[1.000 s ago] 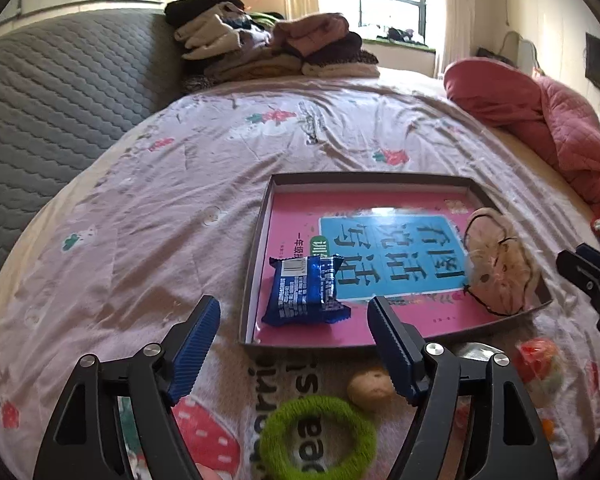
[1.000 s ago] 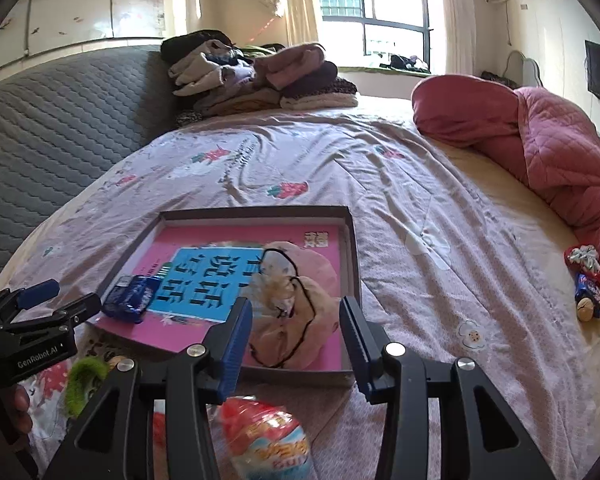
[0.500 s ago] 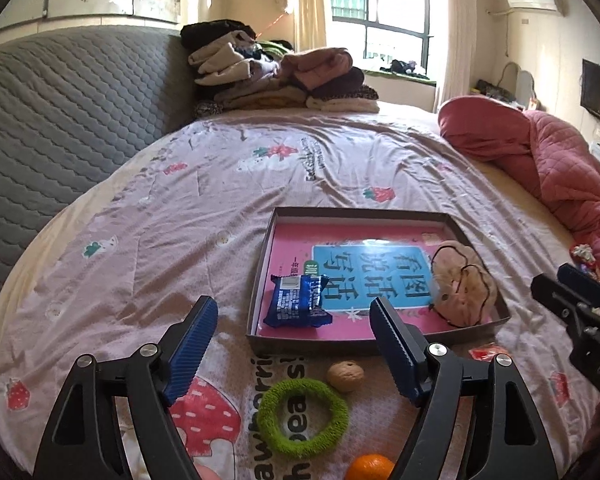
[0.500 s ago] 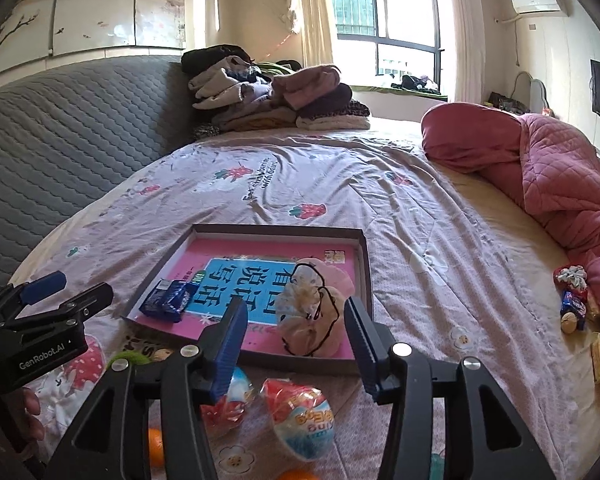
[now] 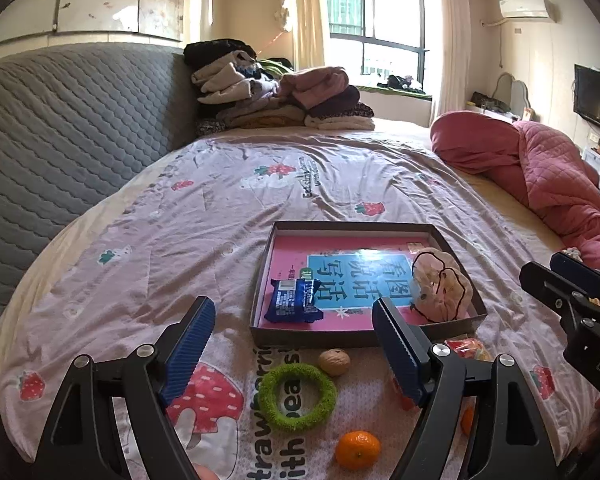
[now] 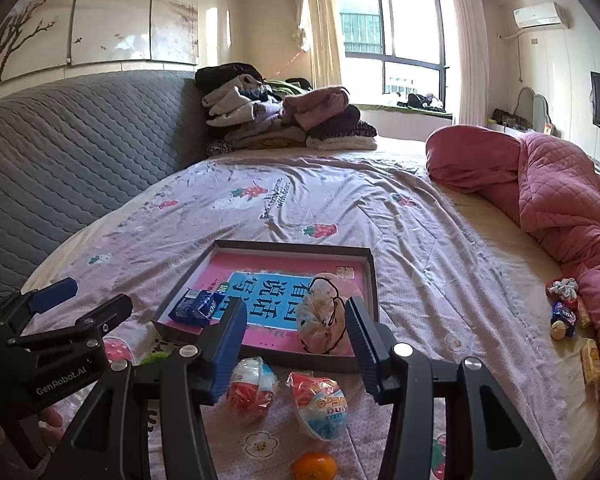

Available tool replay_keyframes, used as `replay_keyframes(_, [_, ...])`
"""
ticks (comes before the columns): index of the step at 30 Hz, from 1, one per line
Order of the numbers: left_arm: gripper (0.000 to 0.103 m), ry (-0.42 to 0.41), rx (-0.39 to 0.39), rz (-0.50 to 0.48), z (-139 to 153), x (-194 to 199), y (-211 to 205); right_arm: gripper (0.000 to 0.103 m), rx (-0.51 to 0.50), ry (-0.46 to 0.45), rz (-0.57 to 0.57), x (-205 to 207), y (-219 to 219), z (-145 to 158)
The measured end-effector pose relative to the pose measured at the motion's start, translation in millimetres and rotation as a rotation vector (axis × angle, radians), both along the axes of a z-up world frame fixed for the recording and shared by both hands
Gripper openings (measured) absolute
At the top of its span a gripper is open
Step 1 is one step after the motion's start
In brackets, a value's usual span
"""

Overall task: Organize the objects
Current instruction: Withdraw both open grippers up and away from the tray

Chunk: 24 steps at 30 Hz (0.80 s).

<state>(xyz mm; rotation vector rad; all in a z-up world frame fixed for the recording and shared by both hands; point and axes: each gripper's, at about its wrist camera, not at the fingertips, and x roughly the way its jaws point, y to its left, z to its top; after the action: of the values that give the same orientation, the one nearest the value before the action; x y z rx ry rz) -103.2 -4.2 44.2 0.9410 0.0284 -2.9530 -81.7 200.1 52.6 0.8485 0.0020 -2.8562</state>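
A shallow box (image 5: 352, 227) (image 6: 374, 280) with a pink and blue bottom lies on the bed. In it are a blue snack packet (image 5: 294, 301) (image 6: 196, 306) and a pink cloth pouch (image 5: 440, 286) (image 6: 324, 322). On the sheet before it lie a green ring (image 5: 297, 397), a walnut (image 5: 334, 362), a mandarin (image 5: 357, 450) (image 6: 314, 466) and two wrapped toy eggs (image 6: 252, 384) (image 6: 320, 404). My left gripper (image 5: 294, 336) is open and empty above the ring. My right gripper (image 6: 296, 330) is open and empty above the eggs.
A grey quilted headboard (image 5: 60, 128) runs along the left. Folded clothes (image 5: 276, 92) are piled at the far end. A red quilt (image 6: 548, 200) lies on the right, with small snacks (image 6: 564, 312) beside it.
Both grippers have drawn back and risen from the box. The ring, walnut, mandarin and both eggs have come into view below them. Nothing was grasped.
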Motion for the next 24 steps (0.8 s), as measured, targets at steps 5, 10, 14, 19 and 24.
replay_keyframes(5, [0.082, 0.009, 0.008, 0.001, 8, 9, -1, 0.051, 0.002, 0.017, 0.003, 9, -1, 9])
replay_keyframes(10, [0.082, 0.021, 0.004, -0.005, 16, 20, 0, 0.051, 0.001, 0.040, 0.008, 21, -2, 18])
replay_keyframes(14, [0.082, 0.013, 0.018, -0.024, 19, 26, 1, 0.051, -0.002, 0.056, 0.012, 30, -3, 24])
replay_keyframes(19, [0.082, 0.023, 0.008, -0.030, 23, 34, 5, 0.051, -0.001, 0.070, 0.017, 38, -3, 31])
replay_keyframes(24, [0.082, 0.027, 0.013, -0.032, 26, 41, 4, 0.051, 0.002, 0.085, 0.025, 45, -5, 38])
